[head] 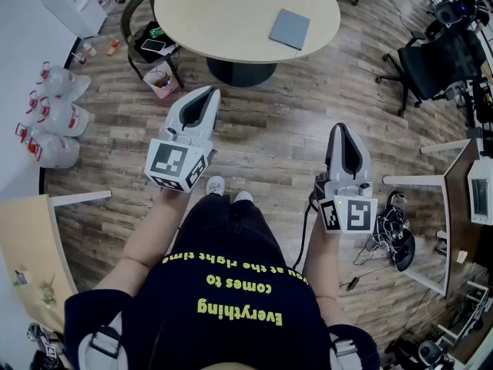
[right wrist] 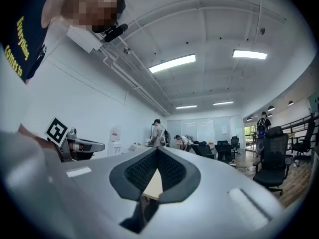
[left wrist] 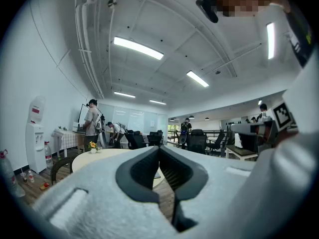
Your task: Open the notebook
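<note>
A grey notebook (head: 290,28) lies closed on the round beige table (head: 223,14) at the top of the head view, towards the table's right side. My left gripper (head: 206,91) is held level over the wooden floor, short of the table, its tips met with nothing between them. My right gripper (head: 343,127) hangs further right and nearer to me, shut and empty too. In the left gripper view the tips of the left gripper (left wrist: 159,147) meet in front of the table (left wrist: 97,156). The right gripper view shows the right gripper (right wrist: 158,149) with its tips touching.
Black office chairs (head: 435,60) stand at the right, a dark chair with items and a pink bin (head: 160,79) at the table's left. Water jugs (head: 54,122) line the left wall. Cables (head: 393,233) lie on the floor beside a white desk (head: 454,206). Several people stand at the room's far end (left wrist: 92,123).
</note>
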